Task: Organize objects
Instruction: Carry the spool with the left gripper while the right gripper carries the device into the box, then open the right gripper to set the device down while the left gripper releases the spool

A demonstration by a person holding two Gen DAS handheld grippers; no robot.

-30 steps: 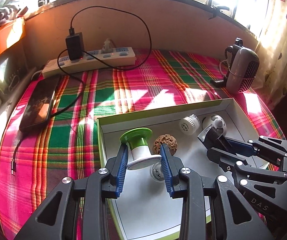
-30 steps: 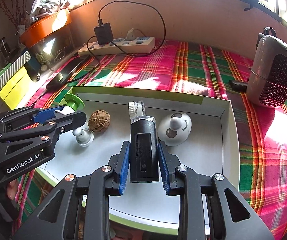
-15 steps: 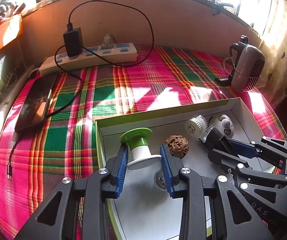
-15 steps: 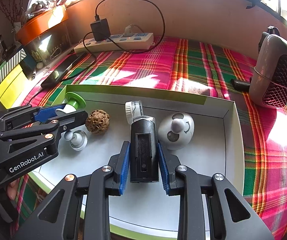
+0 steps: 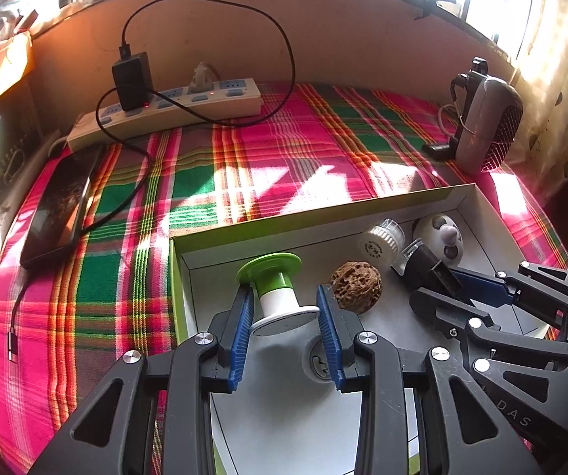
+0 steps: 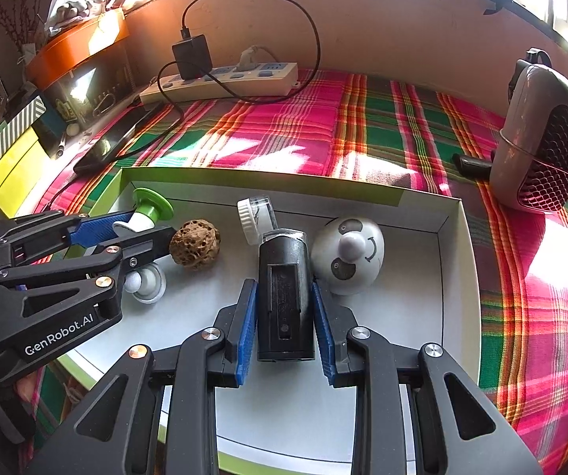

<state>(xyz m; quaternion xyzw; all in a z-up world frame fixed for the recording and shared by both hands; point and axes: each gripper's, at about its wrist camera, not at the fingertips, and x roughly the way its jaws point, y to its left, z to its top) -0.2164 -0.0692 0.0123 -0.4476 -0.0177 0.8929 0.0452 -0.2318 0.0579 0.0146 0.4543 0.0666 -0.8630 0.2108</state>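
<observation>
Inside the white tray (image 6: 452, 261), the left gripper (image 5: 284, 312) pinches the green-and-white spool (image 5: 276, 293) (walnut (image 5: 356, 285) at 3 o'clock); the right gripper (image 6: 284, 316) clamps the black cylinder (image 6: 284, 293).

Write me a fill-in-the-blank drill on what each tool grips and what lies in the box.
1. The left tool is closed on a white spool with a ____ top.
2. The right tool grips a ____ cylinder.
3. The brown walnut lies inside the white ____.
4. The black charger is plugged into the power ____.

Missing words: green; black; box; strip
</observation>
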